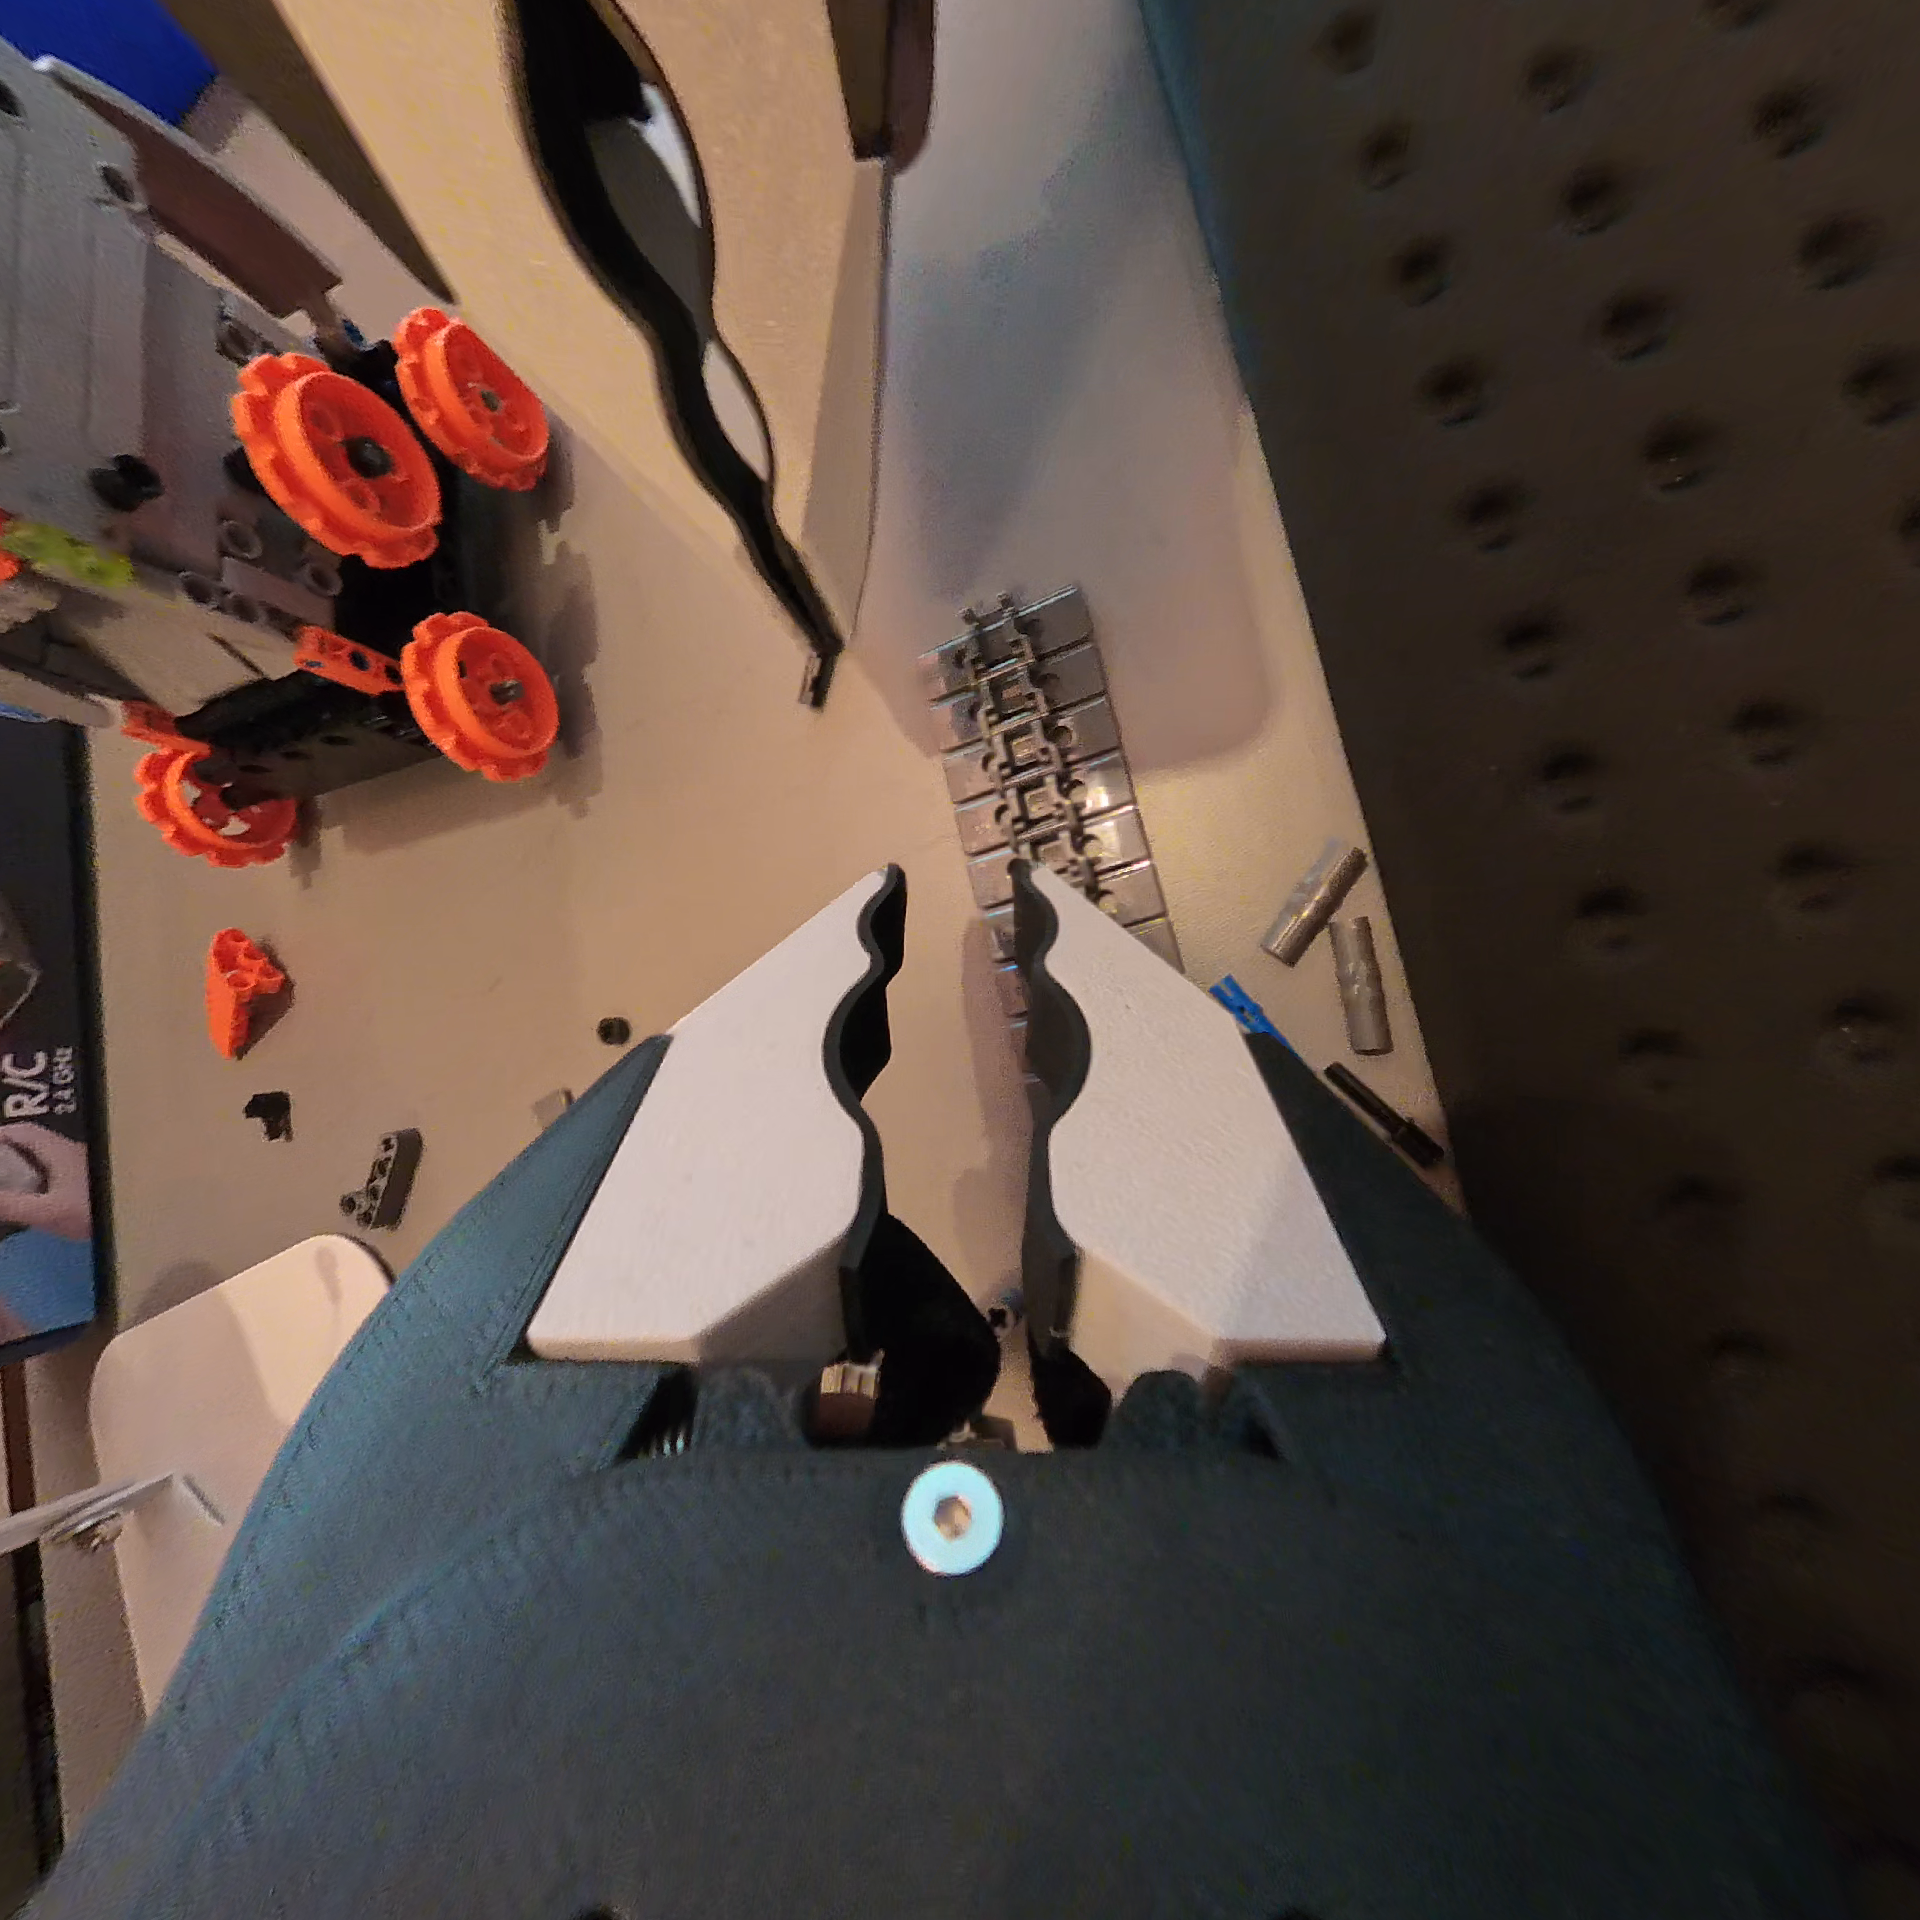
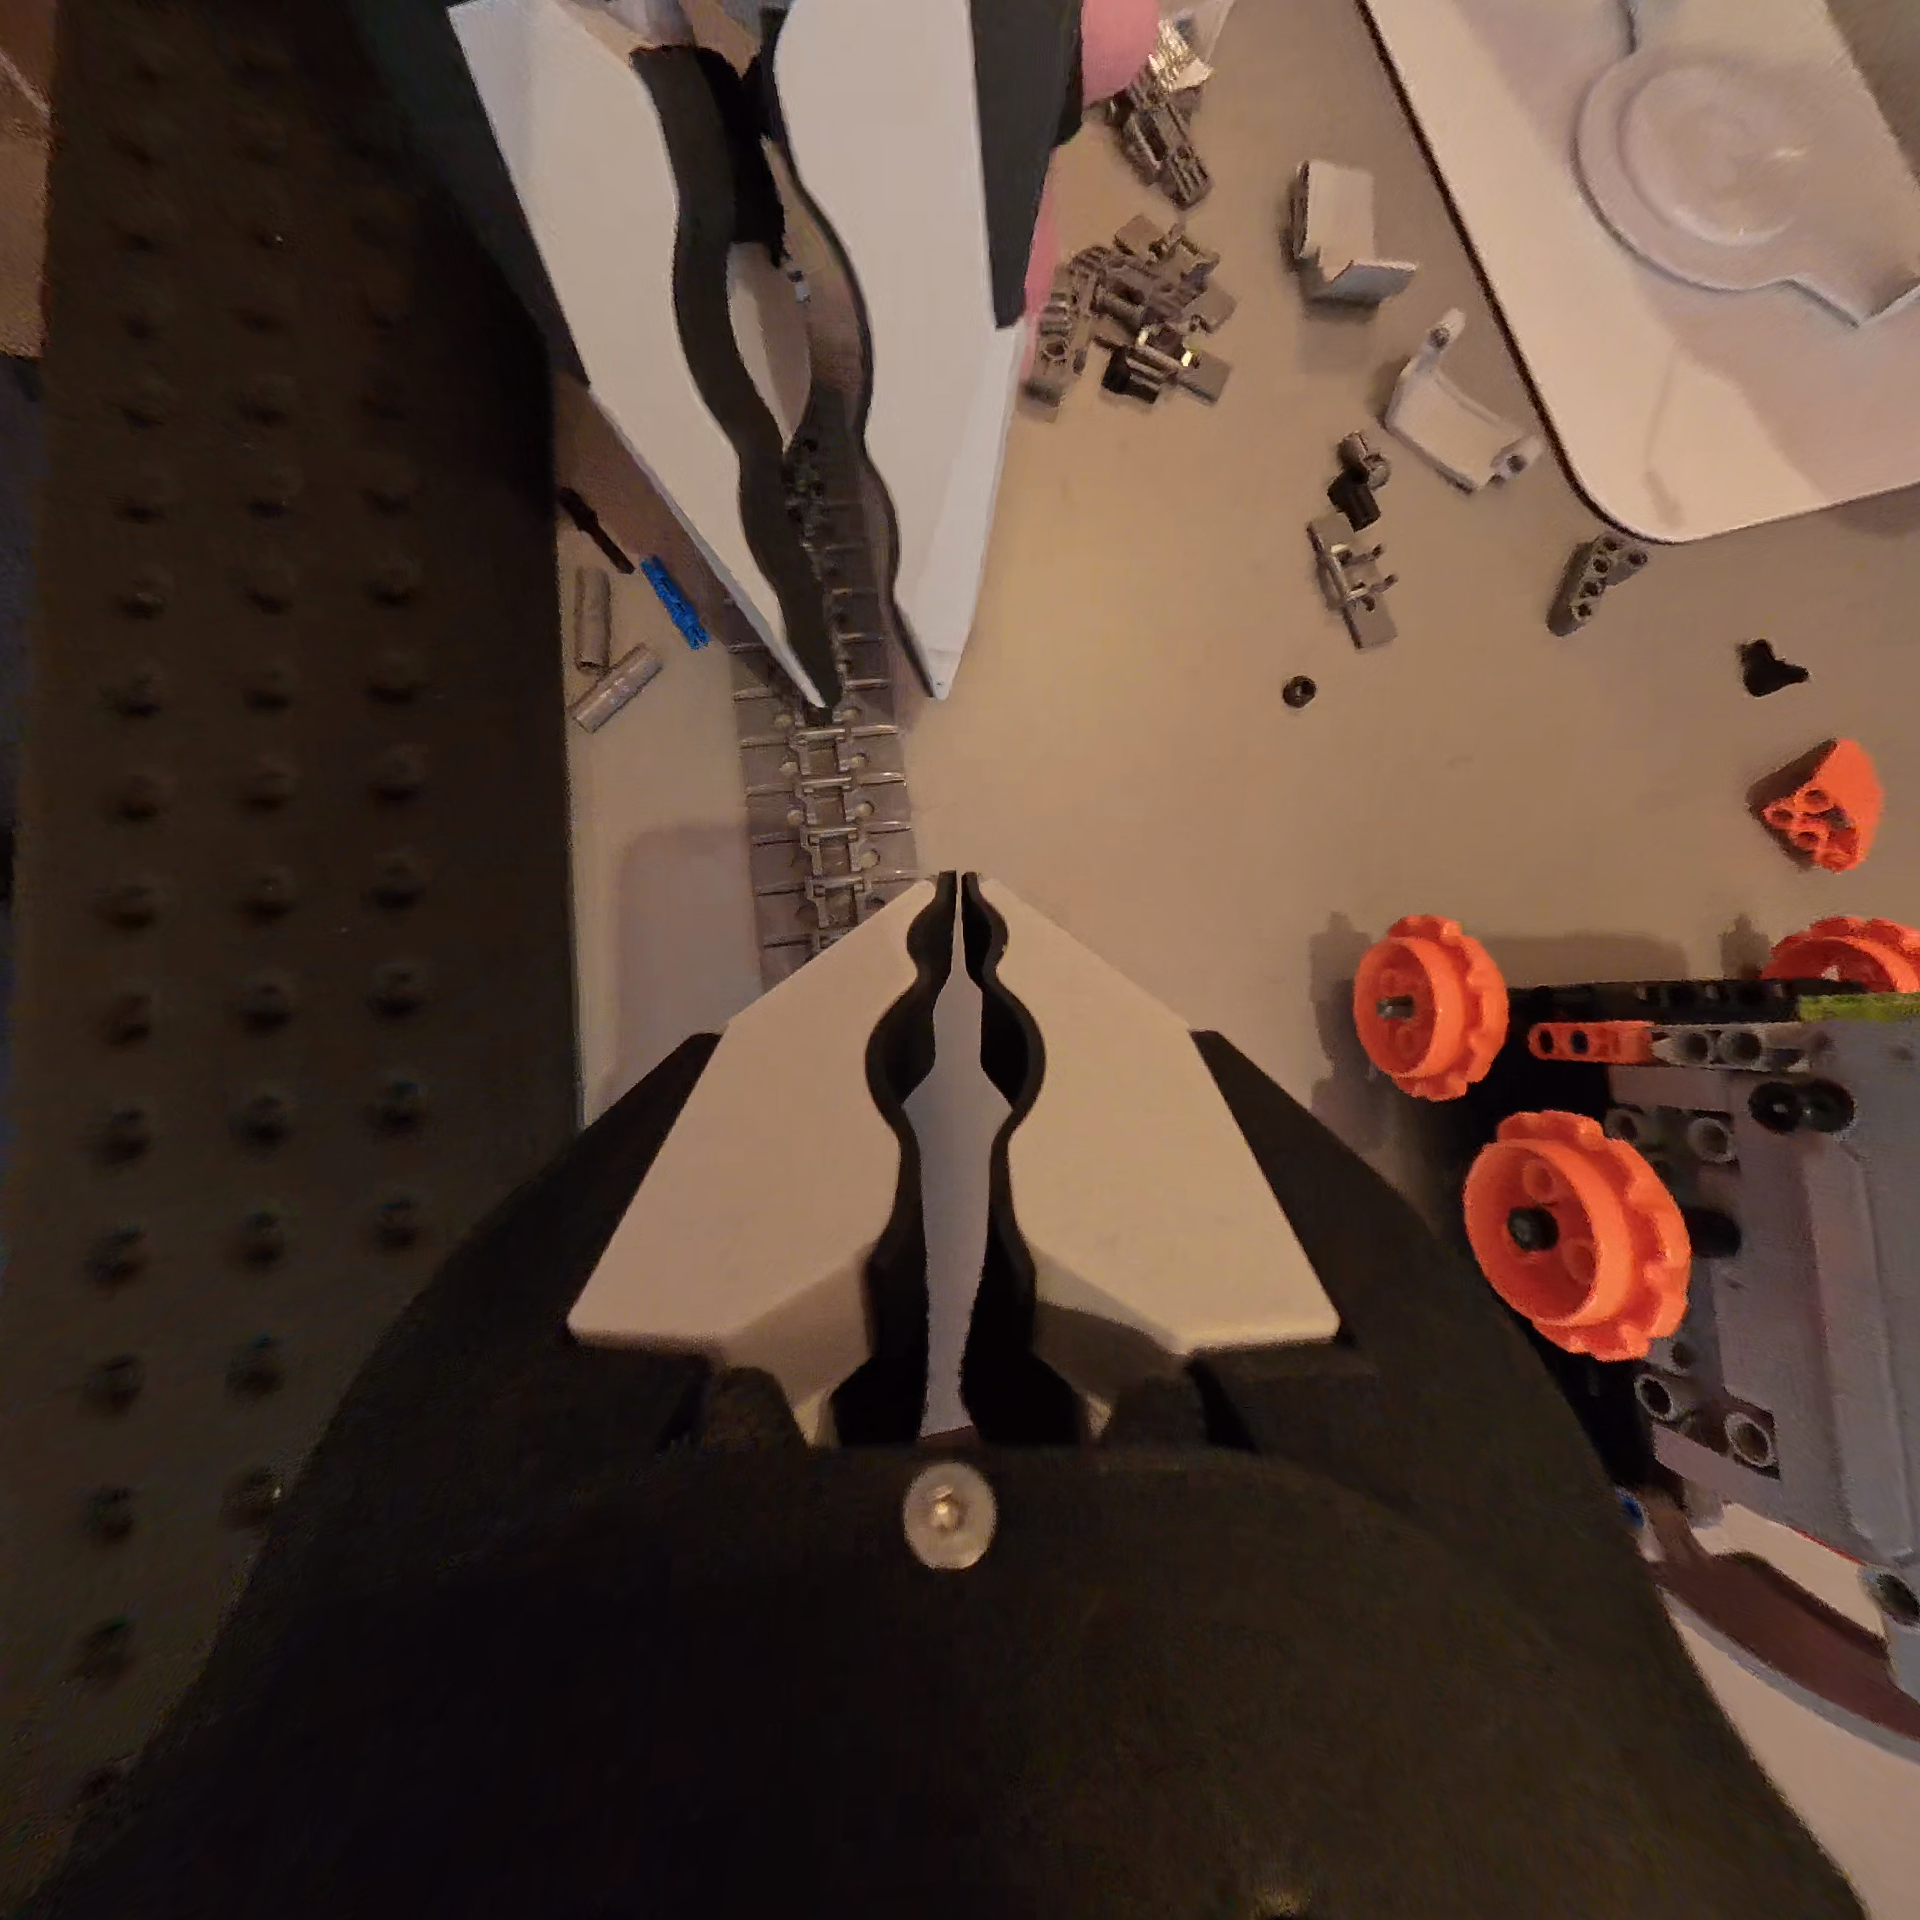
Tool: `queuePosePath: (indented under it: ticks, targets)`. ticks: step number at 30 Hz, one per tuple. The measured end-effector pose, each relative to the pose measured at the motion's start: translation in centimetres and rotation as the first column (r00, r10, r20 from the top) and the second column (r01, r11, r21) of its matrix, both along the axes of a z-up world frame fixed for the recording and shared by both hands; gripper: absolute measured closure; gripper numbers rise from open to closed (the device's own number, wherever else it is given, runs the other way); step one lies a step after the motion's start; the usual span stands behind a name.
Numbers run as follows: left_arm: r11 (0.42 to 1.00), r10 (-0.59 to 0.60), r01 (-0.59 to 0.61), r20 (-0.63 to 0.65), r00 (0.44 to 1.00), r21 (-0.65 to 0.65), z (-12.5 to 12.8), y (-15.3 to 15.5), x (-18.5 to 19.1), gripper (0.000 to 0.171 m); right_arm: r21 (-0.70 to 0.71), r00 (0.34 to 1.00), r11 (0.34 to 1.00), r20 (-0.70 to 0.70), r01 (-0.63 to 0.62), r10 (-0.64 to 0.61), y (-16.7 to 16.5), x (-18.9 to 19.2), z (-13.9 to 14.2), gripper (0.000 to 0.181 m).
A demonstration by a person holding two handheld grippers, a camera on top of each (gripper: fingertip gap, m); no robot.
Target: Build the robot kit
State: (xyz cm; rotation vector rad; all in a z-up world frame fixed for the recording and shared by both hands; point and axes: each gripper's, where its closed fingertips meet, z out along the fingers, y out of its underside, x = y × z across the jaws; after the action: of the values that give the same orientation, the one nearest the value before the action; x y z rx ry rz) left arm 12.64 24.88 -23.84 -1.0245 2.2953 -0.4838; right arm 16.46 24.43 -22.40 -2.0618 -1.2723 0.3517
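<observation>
A grey linked track strip [image 1: 1029, 748] lies flat on the beige table; it also shows in the right wrist view [image 2: 831, 821]. My left gripper [image 1: 958, 878] is open with a narrow gap, its tips over one end of the strip, the right finger overlapping it. In the right wrist view the left gripper [image 2: 878, 691] straddles that end. My right gripper [image 2: 958, 883] is shut and empty, its tips just beside the strip's other end. In the left wrist view the right gripper [image 1: 821, 670] hovers left of the strip.
A grey brick vehicle with orange wheels [image 1: 332, 468] [image 2: 1579, 1226] stands nearby. A dark studded mat [image 1: 1610, 623] [image 2: 260, 727] borders the strip. Grey pins [image 2: 613, 675], a blue pin [image 2: 673, 603], an orange piece [image 2: 1818, 805], a pile of grey parts [image 2: 1132, 301] and a white tray [image 2: 1558, 416] lie around. Some 5 centimetres of space lies between my two pairs of fingers. The orange piece [image 2: 1818, 805] is about 25 centimetres from both grippers' fingertips. Seen from the left wrist view [image 1: 237, 978] as well.
</observation>
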Motion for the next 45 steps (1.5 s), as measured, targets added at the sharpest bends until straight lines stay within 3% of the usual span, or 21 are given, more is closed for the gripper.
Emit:
queuePosePath:
  ticks: [10,18,45]
  targets:
    - [0.997,0.066,-0.07,0.1,0.993,0.037,1.1,2.1,1.3,0.154,0.155,0.988,0.988,-0.153,0.023,0.001,1.6,0.0,1.3,0.181]
    - [0.992,0.108,-0.115,0.133,0.985,0.049,1.3,3.4,1.7,0.155,0.167,0.995,0.986,-0.097,0.008,0.008,1.9,0.4,-0.3,0.181]
    - [0.993,0.089,-0.097,0.12,0.989,0.06,0.8,3.1,1.8,0.155,0.221,0.997,0.975,-0.077,-0.002,0.019,2.0,0.9,-0.3,0.181]
